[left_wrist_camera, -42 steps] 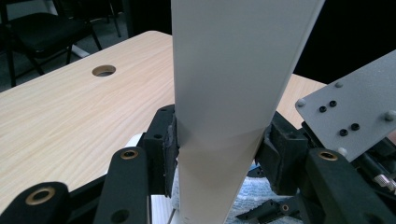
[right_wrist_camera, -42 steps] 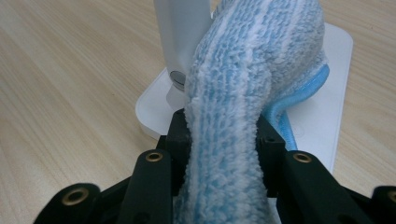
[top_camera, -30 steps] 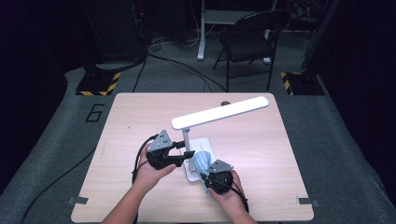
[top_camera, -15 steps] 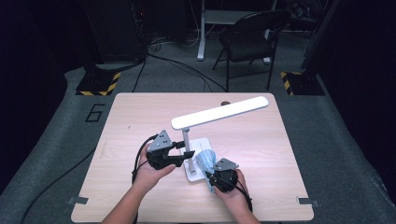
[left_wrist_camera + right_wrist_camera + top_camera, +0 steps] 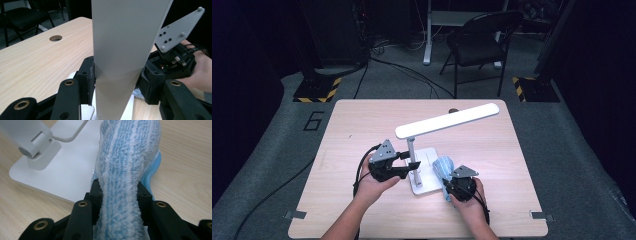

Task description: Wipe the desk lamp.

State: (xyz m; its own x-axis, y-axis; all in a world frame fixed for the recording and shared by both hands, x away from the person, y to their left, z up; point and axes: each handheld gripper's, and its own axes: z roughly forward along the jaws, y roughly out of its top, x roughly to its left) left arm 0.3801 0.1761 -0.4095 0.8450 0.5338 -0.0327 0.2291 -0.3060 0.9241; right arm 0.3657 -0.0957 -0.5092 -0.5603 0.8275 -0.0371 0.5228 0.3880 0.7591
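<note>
The blue cloth [image 5: 125, 170], clamped in the right gripper [image 5: 460, 186], has been drawn nearer the desk's [image 5: 362, 120] front edge across the lamp base [image 5: 424, 167]; the lamp post [image 5: 120, 62] is clamped by the left gripper [image 5: 412, 166], so wiping appears underway.

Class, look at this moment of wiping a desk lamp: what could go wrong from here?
1. The left claw clamps the lamp's post under a long overhanging head; a slip could tip the lamp.
2. The right claw pinches a bunched blue cloth on the base; it might snag the hinge.
</note>
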